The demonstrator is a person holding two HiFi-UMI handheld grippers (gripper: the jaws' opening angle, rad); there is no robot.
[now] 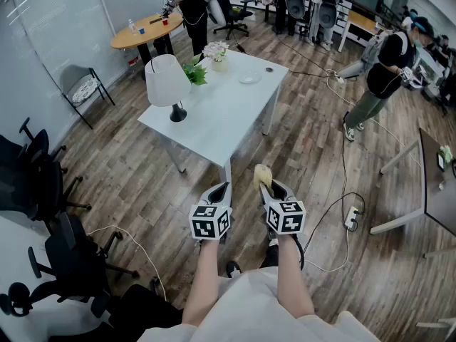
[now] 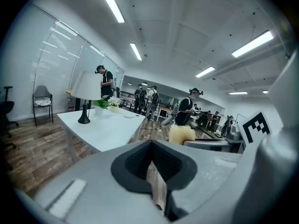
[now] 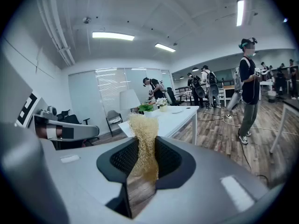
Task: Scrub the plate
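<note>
While the plate (image 1: 249, 78) waits near the far end of the white tabletop (image 1: 217, 120), close to its right-hand corner, the person stands on the wooden floor off the table's near corner, with both grippers well short of it. The right gripper (image 1: 265, 184) has its jaws clamped on a pale, fibrous scrubber (image 1: 262, 172) that stands up above them. The left gripper (image 1: 221, 189) has its jaws drawn together with nothing between them. The plate lies ahead of and well beyond the two tools, along the table's long axis, which runs away from the person. Being round, it seems to favour no one angle of approach. The right gripper appears to line up with it a little better than the left, though both are well apart from it, and closing that gap looks like the step in hand. A white lamp (image 1: 167, 83) stands near the tabletop's left edge. A green plant (image 1: 194, 72) and a pot of flowers (image 1: 216, 53) sit toward the far left corner, leaving bare surface around the plate. The floor along the table's right edge looks open for walking up, save for cables (image 1: 335, 212) and a power strip (image 1: 351, 220) further right, while office chairs (image 1: 43, 184) stand well off to the left
</note>
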